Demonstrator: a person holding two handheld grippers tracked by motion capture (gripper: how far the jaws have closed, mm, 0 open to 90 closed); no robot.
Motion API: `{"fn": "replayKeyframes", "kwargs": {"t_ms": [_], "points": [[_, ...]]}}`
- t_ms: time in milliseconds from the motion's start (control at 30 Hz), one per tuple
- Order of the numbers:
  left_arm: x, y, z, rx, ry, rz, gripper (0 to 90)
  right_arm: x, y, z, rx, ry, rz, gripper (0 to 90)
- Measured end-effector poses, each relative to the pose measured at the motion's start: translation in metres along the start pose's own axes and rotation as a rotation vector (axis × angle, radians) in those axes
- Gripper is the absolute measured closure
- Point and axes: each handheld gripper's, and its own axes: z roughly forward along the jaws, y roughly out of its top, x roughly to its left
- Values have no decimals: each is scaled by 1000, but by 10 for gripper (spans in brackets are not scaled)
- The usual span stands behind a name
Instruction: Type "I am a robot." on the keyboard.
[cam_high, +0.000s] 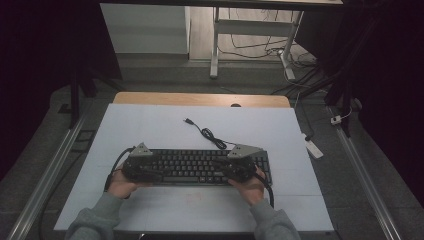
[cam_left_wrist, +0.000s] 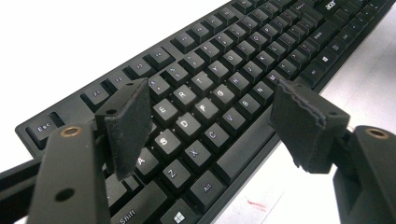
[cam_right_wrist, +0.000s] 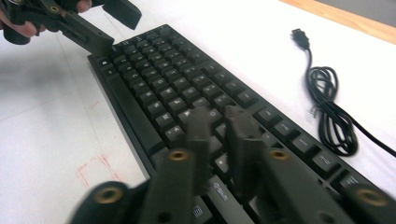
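White table covering (cam_high: 150, 130), laid flat, with faint red marks (cam_right_wrist: 93, 170) drawn near its front edge. Wooden tabletop edge (cam_high: 200, 98), exposed along the far side. White desk frame (cam_high: 250, 27), stood on the floor beyond. Loose cables (cam_high: 260, 47), strewn beneath it. White power strip (cam_high: 314, 148), laid on the floor at the right.

Black gear on a white tabletop

I see a black keyboard (cam_high: 197, 166) with white letters on its keys, and its black cable (cam_right_wrist: 329, 112) coiled on the white tabletop (cam_high: 150, 130), which has a pale wooden strip along its far edge and a faint red mark (cam_right_wrist: 93, 170) drawn near the keyboard. My left gripper (cam_left_wrist: 212, 135) and right gripper (cam_right_wrist: 218, 140) are both black, with brass-coloured screw rings and grey plates on top. The sleeves (cam_high: 95, 220) are grey-green.
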Motion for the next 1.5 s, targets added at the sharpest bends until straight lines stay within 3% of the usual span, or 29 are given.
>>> {"fn": "replayKeyframes", "kwargs": {"t_ms": [500,967,1500], "points": [[0,0,2,11,-1,8,294,-1,9,36,69,14,14,896],[1,-1,1,1,14,1,298,-5,10,64,129,-3,23,894],[2,-1,1,6,12,2,299,-7,10,80,163,-24,13,894]]}}
